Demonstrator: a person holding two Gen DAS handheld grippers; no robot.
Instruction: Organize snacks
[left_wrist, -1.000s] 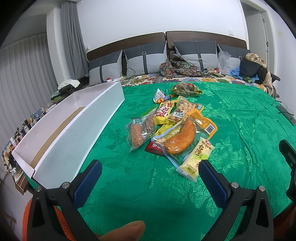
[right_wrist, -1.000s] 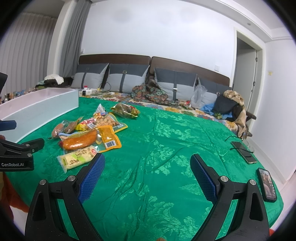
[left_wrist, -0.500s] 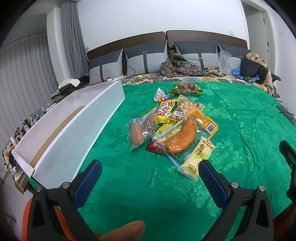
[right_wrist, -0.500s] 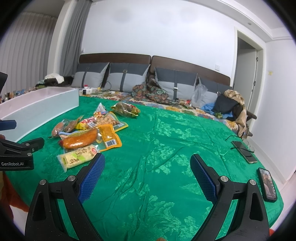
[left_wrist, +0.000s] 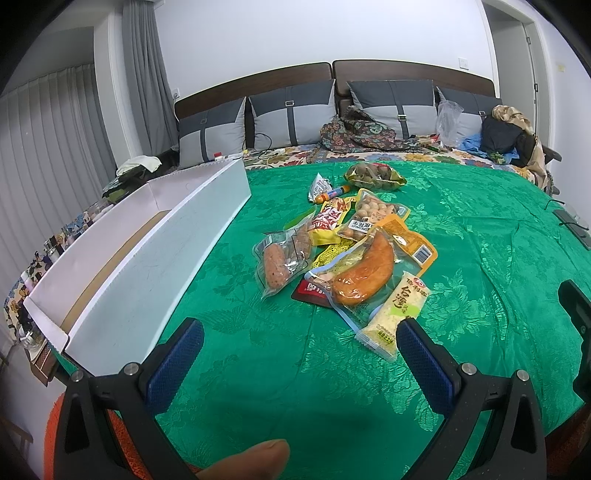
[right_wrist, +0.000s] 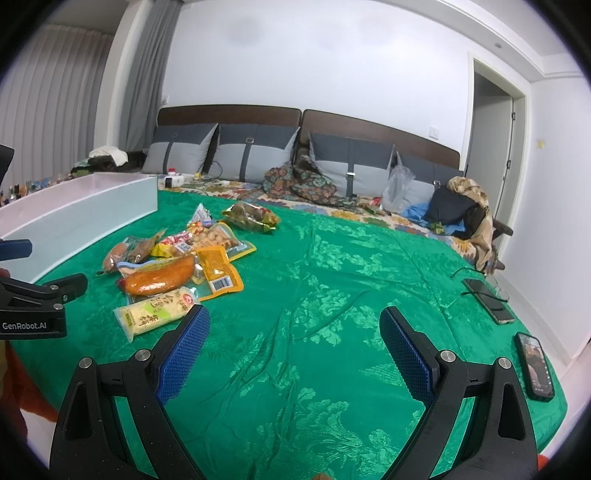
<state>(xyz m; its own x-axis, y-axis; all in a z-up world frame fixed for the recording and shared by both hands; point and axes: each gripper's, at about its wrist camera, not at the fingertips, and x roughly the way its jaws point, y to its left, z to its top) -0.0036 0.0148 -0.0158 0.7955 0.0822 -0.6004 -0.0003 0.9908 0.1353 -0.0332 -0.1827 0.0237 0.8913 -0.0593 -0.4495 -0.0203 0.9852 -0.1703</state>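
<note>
Both the left gripper (left_wrist: 301, 356) and right gripper (right_wrist: 293, 345) hang wide and empty, snacks (left_wrist: 347, 254) heaped overlapping beside the white box (left_wrist: 147, 258), so a grab likely pinches two slippery packets or snags the green bedspread (right_wrist: 351, 295).

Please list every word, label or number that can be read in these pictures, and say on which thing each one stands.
"GenRobot.AI": on the black body of the left gripper, seen from the right wrist.
"PEANUT": on the white label of the peanut bag; the characters above it are too small.
Pale yellow packet: large Chinese characters, too distorted to quote surely.
Orange packet: barcode, digits unreadable.
Red packet: print blurred.
</note>
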